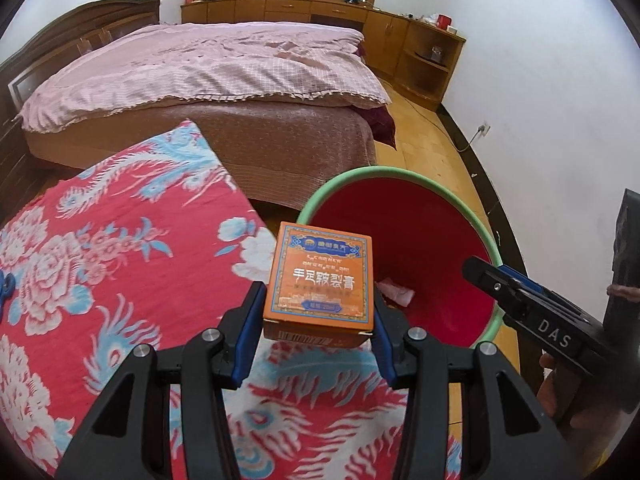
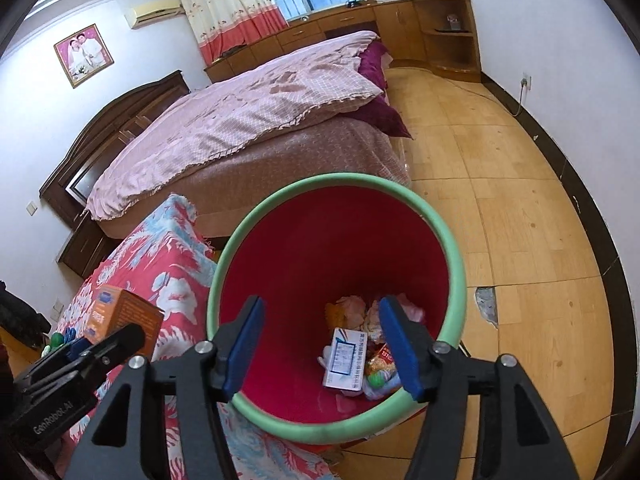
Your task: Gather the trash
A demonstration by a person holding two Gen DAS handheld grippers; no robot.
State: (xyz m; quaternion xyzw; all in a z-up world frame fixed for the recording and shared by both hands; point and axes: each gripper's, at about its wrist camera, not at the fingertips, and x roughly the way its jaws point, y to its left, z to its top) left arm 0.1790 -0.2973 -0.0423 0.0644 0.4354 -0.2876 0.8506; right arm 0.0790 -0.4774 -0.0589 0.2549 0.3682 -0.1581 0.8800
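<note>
Between the blue-padded fingers (image 1: 248,332) sits an orange box (image 1: 320,284) with a blue ornamental border and dark lettering. Under them spreads a red cloth (image 1: 100,280) patterned with white and light-blue flowers and birds. Right of them stands a bin (image 2: 452,280), red inside, green-rimmed. Beyond lies a bed (image 1: 208,68) in pink check.

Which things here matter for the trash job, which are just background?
Job:
- orange box, clamped in left gripper
- red bin with green rim, trash already inside
- white box in the bin
- right gripper, open over the bin

Background:
- bed
- floral cloth
- wooden cabinets
</note>
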